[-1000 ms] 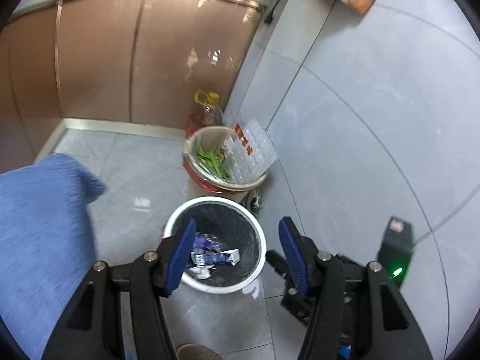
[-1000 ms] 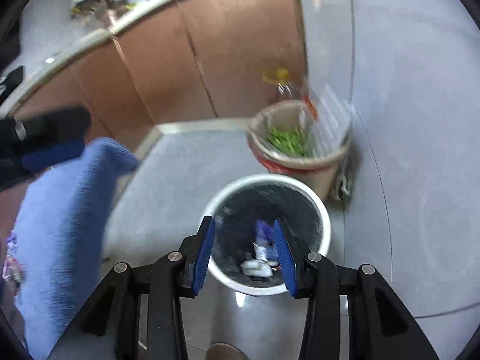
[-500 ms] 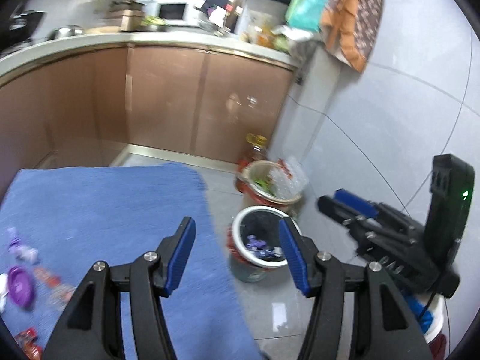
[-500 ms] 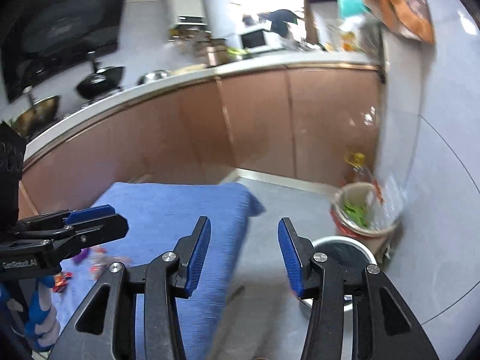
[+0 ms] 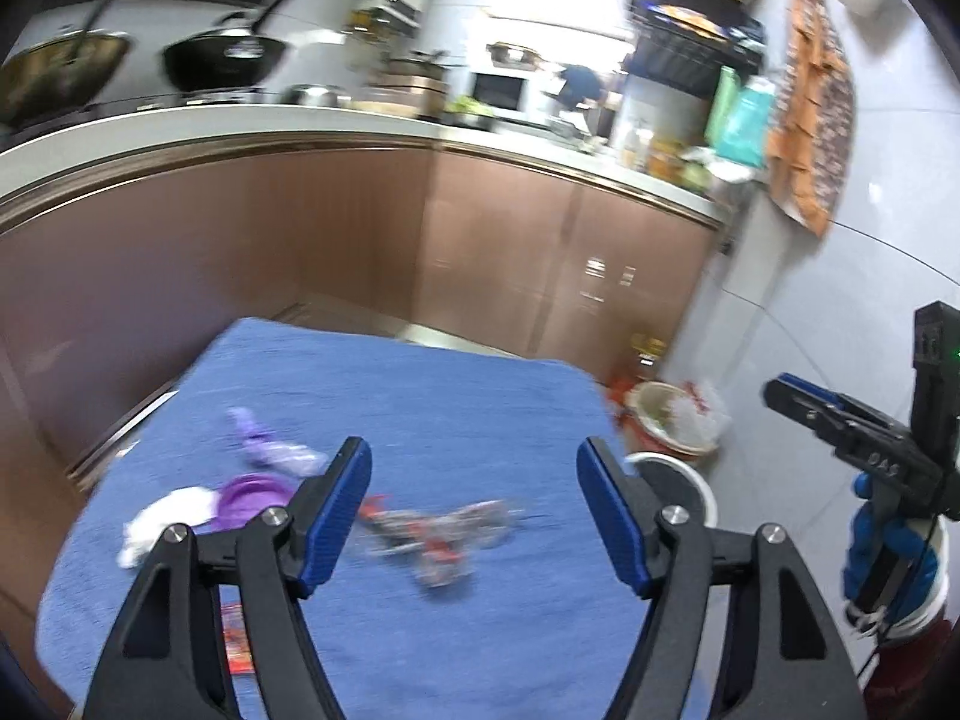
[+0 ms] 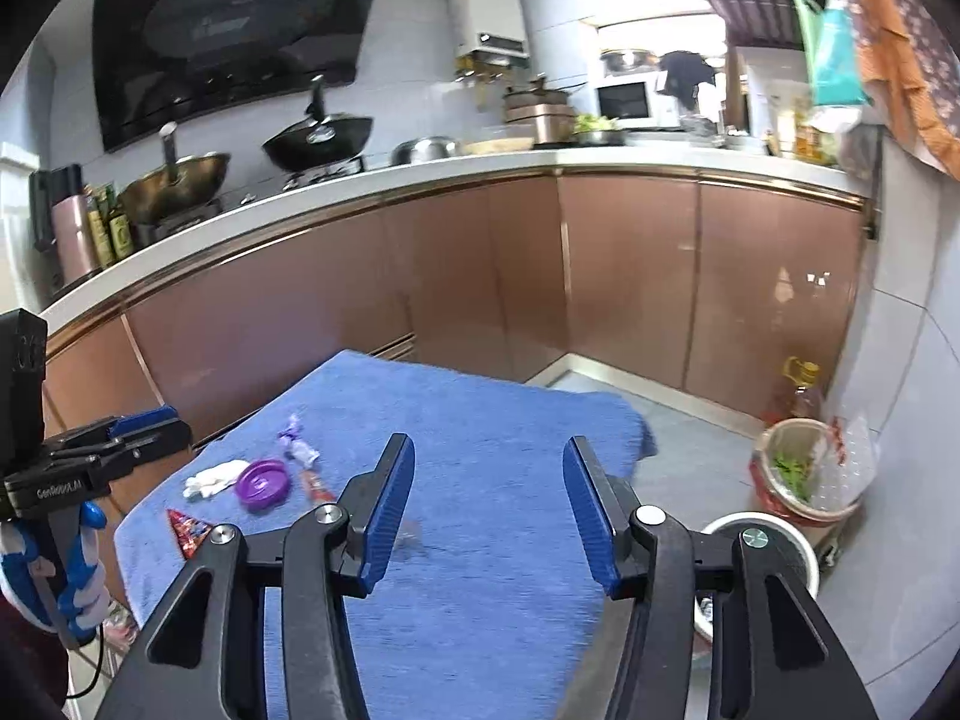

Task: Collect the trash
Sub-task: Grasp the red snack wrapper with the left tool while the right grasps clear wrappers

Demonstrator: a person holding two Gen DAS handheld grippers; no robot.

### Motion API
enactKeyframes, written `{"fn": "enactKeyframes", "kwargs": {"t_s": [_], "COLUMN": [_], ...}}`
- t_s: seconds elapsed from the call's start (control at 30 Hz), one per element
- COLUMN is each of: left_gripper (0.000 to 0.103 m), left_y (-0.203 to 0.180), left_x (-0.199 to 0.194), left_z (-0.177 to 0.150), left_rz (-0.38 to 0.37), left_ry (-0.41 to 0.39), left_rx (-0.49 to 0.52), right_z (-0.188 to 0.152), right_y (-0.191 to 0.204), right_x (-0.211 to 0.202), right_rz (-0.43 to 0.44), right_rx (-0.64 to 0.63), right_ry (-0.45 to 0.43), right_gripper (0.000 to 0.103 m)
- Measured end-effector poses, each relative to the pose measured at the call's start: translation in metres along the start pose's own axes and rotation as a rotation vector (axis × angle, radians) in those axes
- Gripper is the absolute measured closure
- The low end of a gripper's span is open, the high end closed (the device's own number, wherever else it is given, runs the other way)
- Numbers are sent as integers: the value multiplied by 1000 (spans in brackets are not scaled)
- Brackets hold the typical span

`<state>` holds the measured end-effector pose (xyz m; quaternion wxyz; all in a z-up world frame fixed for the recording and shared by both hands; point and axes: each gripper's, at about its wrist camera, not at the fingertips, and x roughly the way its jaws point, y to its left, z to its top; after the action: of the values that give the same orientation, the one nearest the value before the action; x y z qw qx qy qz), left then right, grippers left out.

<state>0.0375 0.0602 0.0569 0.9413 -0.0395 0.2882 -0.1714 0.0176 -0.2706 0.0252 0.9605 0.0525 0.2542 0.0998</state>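
Trash lies on a blue cloth-covered table: a purple lid, a white crumpled tissue, a purple wrapper, a blurred red-and-clear wrapper and a red triangular wrapper. A white bin with a black liner stands on the floor right of the table. My left gripper hovers over the cloth, jaws opening, nothing between them. My right gripper is above the table's right part, jaws also opening and empty.
A second bin with green scraps and a plastic tray stands behind the white one, beside an oil bottle. Brown cabinets run behind the table under a worktop with woks. A tiled wall closes the right side.
Both views have swung up and left from the white bin to the blue table. Both grippers' jaws stand wider than before. The trash on the cloth has come into view.
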Motion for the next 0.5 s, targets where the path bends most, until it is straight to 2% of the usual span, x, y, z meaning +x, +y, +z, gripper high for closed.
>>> {"fn": "enactKeyframes", "kwargs": {"t_s": [0.23,0.37,0.5], "left_gripper": [32,32,32], "left_y": [81,110,127], "left_x": [-3,8,22], "left_z": [-38,-66,-89], "left_rz": [125,162,157], "left_ry": [51,111,168], "left_rx": [-74,-96,-110], "right_z": [-8,-16,-23], "right_y": [46,74,104], "right_x": [54,93,130], "right_rz": [85,132,164], "right_rx": [-53,-88,-134], "right_ry": [93,164,233], "right_gripper": [51,51,48]}}
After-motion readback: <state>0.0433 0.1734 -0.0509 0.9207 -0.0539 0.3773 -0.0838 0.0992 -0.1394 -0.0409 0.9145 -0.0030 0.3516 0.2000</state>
